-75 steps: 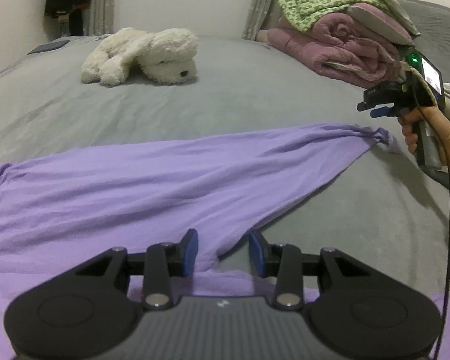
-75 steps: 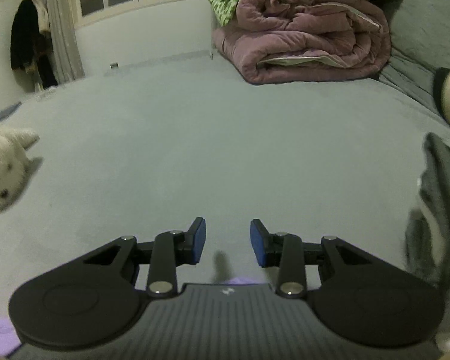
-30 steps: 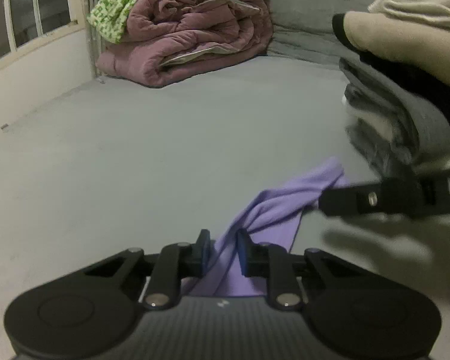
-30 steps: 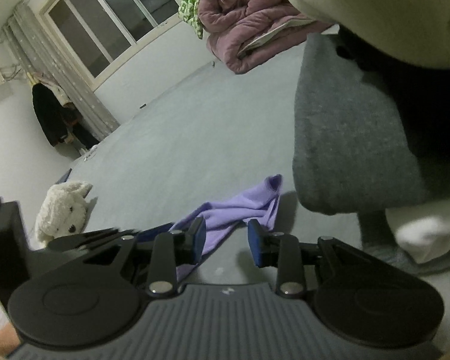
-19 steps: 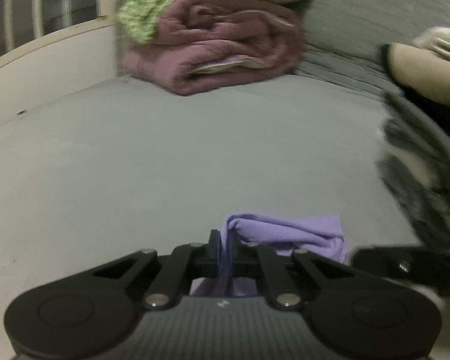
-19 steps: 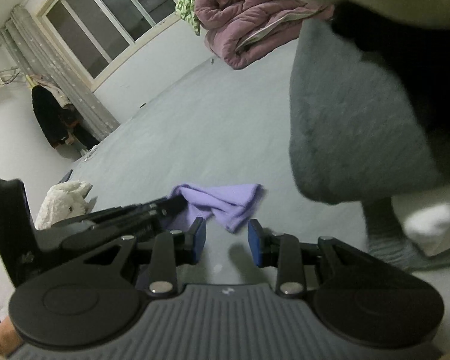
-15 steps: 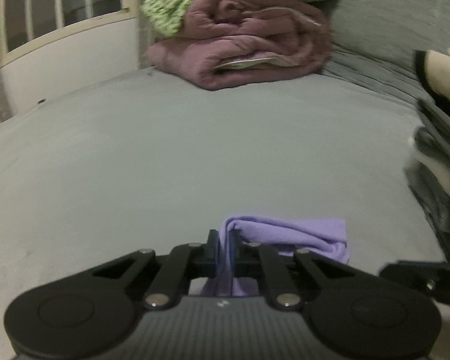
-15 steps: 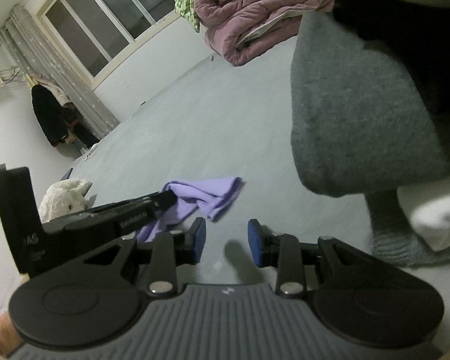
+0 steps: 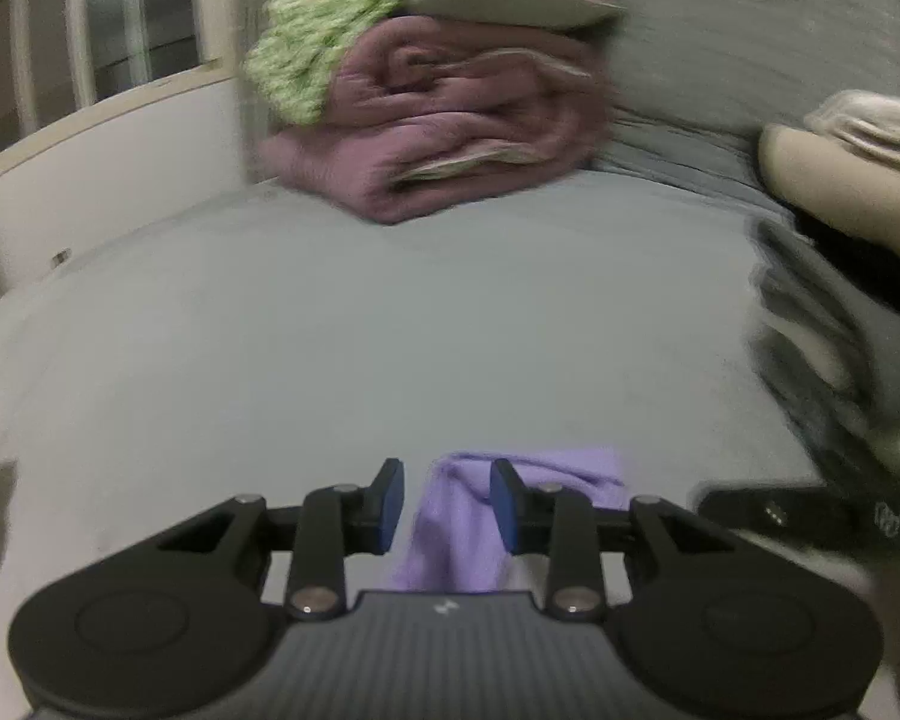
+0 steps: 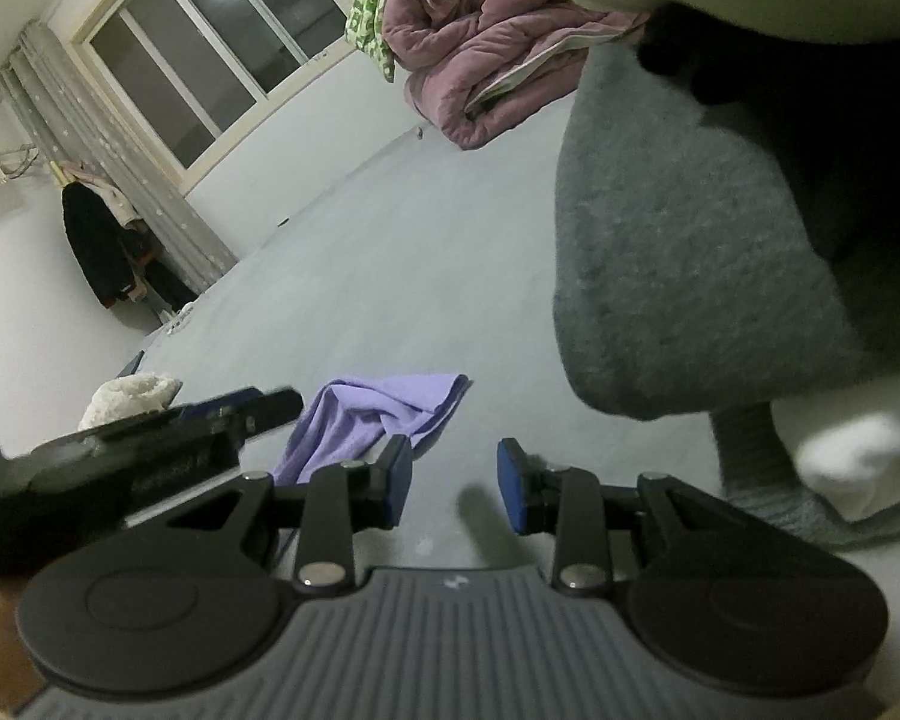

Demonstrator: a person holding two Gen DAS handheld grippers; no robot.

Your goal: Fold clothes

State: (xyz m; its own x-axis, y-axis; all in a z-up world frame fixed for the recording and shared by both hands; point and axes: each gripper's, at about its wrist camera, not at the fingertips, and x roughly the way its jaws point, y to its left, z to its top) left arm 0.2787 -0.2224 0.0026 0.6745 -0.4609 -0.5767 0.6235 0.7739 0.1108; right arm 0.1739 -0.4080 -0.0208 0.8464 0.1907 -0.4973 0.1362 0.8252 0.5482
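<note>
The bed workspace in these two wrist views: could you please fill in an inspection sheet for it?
Surface: grey bed sheet, smooth, mostly bare.
Job's things: purple garment lying bunched on the sheet, its end between the left claw's pads without being pressed.
Clutter: stack of folded clothes at the right; rolled pink quilt with a green patterned cloth on it; white plush toy at the far left.
Grippers: left claw opening, cloth between its pads; right claw open, nothing between its pads.
Cables: nothing seen.
Surroundings: window with a curtain, dark coat hanging by the wall.
</note>
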